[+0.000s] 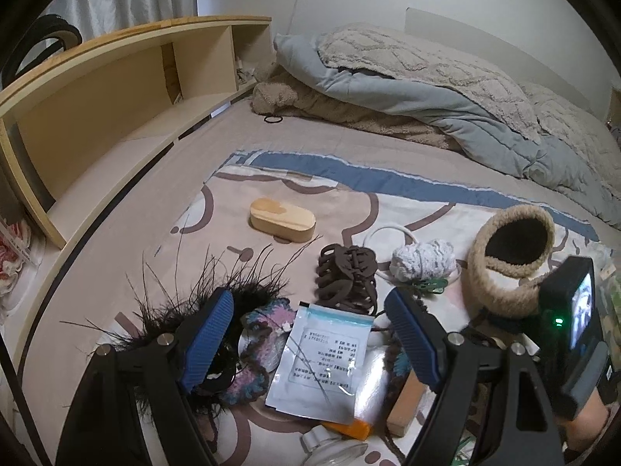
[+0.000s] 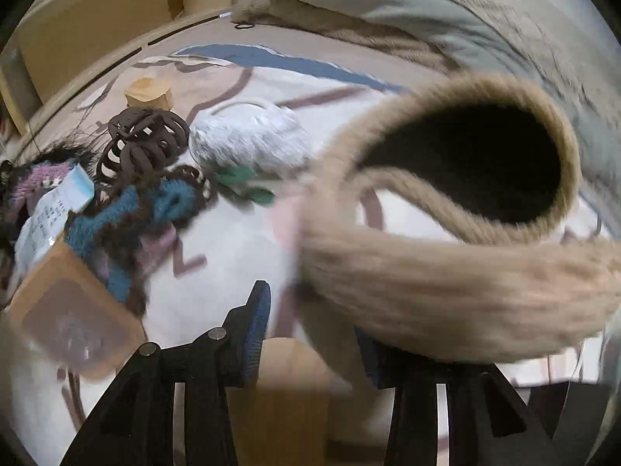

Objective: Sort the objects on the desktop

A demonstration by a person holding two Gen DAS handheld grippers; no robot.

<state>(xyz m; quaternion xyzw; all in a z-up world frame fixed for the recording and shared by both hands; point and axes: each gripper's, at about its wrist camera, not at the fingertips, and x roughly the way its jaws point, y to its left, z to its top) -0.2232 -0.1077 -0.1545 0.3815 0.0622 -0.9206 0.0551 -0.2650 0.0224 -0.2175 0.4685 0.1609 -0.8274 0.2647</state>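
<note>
My left gripper (image 1: 308, 299) stands open above a white printed sachet (image 1: 322, 357), with a pastel crochet scrunchie (image 1: 252, 353) and a black feathery piece (image 1: 170, 318) by its left finger. Beyond lie a brown claw clip (image 1: 347, 272), a white fluffy scrunchie (image 1: 423, 260) and an oval wooden block (image 1: 282, 219). My right gripper (image 2: 310, 334) is shut on a blurred tan block (image 2: 287, 380), close beside the beige fuzzy basket (image 2: 446, 287), whose thick handle covers the right finger. The basket (image 1: 508, 268) stands to the right, with its dark mouth facing up.
Everything lies on a patterned cloth (image 1: 240, 182) on a bed. A blue-brown knit piece (image 2: 155, 209), a green clip (image 2: 244, 186) and a cardboard box (image 2: 70, 318) crowd the left. A wooden shelf (image 1: 116, 89) runs along the left, and heaped bedding (image 1: 427, 89) lies behind.
</note>
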